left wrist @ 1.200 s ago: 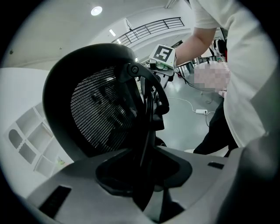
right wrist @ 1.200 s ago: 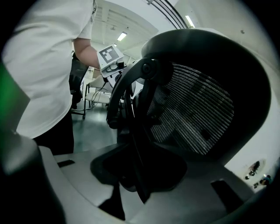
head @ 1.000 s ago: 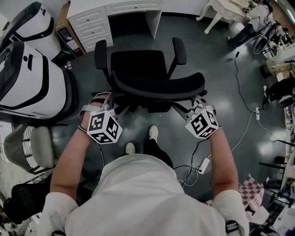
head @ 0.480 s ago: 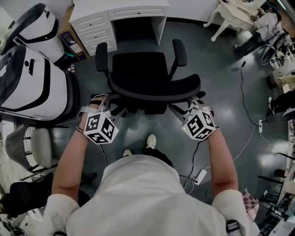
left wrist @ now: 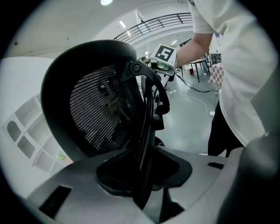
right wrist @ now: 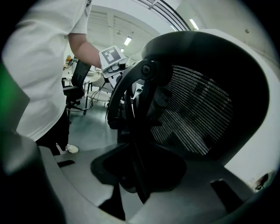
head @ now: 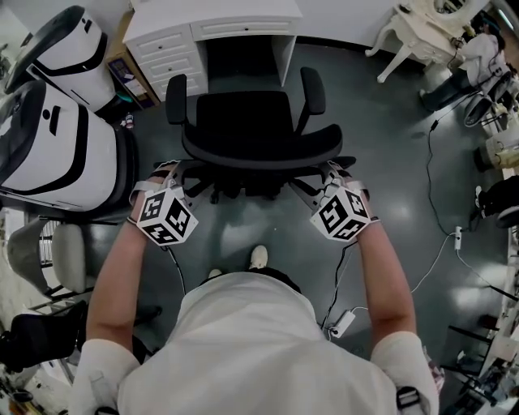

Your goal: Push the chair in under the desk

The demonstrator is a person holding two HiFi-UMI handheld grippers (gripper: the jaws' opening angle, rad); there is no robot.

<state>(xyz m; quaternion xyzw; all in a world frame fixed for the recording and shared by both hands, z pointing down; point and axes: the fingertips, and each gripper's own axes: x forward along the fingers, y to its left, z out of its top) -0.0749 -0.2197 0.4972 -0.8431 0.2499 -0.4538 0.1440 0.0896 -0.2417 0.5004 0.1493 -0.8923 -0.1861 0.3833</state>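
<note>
A black office chair [head: 243, 113] with a mesh backrest [head: 259, 150] faces the knee gap of a white desk [head: 219, 16], its seat front close to the opening. My left gripper [head: 174, 172] grips the backrest's left rim and my right gripper [head: 331, 172] grips its right rim. In the left gripper view the black backrest frame [left wrist: 146, 127] runs down between the jaws of the left gripper [left wrist: 144, 175]. The right gripper view shows the same frame [right wrist: 135, 131] between the jaws of the right gripper [right wrist: 140, 175]. The pads themselves are hidden behind the frame.
White drawers [head: 162, 49] flank the desk gap on the left. Large white and black shells [head: 49, 138] stand at left, with a grey chair [head: 69, 255] below them. A cable and power adapter [head: 340, 323] lie on the floor. White furniture [head: 413, 24] is at top right.
The chair has rolled toward the desk, up the picture, with both grippers following on its backrest. The person's feet have stepped forward behind it.
</note>
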